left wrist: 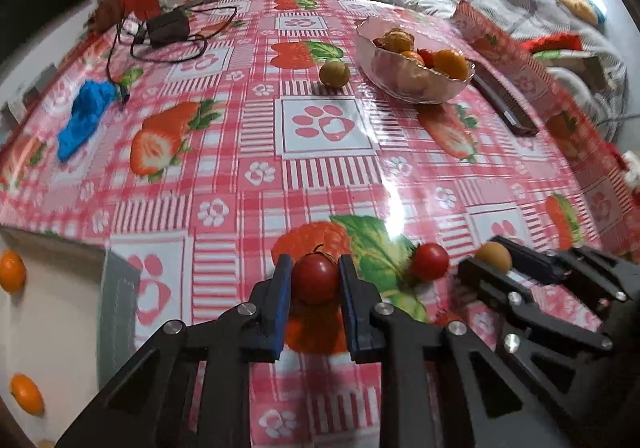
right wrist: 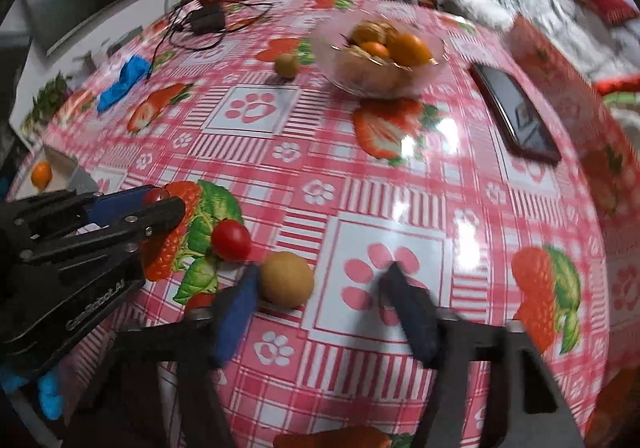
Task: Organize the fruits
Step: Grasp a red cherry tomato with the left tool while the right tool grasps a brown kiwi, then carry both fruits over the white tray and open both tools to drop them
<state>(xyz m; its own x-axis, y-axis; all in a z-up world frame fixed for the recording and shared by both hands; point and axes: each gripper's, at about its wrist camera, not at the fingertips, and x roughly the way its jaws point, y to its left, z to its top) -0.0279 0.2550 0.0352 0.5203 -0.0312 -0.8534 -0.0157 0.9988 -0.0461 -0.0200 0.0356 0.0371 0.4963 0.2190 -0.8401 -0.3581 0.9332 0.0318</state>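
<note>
- Your left gripper (left wrist: 315,280) clamps one of two cherry tomatoes (left wrist: 316,280).
- Your right gripper (right wrist: 324,308) gapes wide beside one tan fruit (right wrist: 286,280).
- One bowl (left wrist: 416,88) holds several fruits.

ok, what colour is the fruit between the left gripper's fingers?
Red: a cherry tomato, gripped by the left gripper. Clearest in the left wrist view.

Black angular linkage arms on left gripper (left wrist: 315,280) and right gripper (right wrist: 324,312), silver round screws at joints, blue pads (left wrist: 280,308) lining fingers, white lettering along one side
</note>
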